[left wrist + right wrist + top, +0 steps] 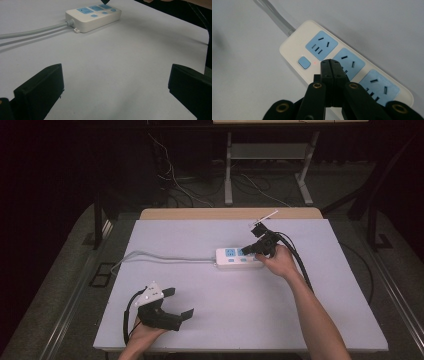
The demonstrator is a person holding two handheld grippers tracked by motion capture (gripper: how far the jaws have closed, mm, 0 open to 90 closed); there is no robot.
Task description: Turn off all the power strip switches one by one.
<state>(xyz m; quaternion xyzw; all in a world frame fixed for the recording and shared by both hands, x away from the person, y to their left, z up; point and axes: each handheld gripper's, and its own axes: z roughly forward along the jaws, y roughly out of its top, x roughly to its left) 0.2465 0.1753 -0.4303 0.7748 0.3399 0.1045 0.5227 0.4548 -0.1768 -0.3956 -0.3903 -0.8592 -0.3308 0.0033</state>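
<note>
So the white power strip (239, 258) with its blue sockets is lying flat around the middle of the white table (240, 320), a bit toward the far right, and its grey cord (160, 257) runs off to the left edge. The right gripper (330, 65) is clenched tight with nothing in it, jaws pressed together, tips hanging right over the strip next to the small blue switch (304, 62) and a tiny red light (314, 62). The left gripper (175, 301) just sits at the near left of the table, well apart from the strip, jaws spread wide and empty.
</note>
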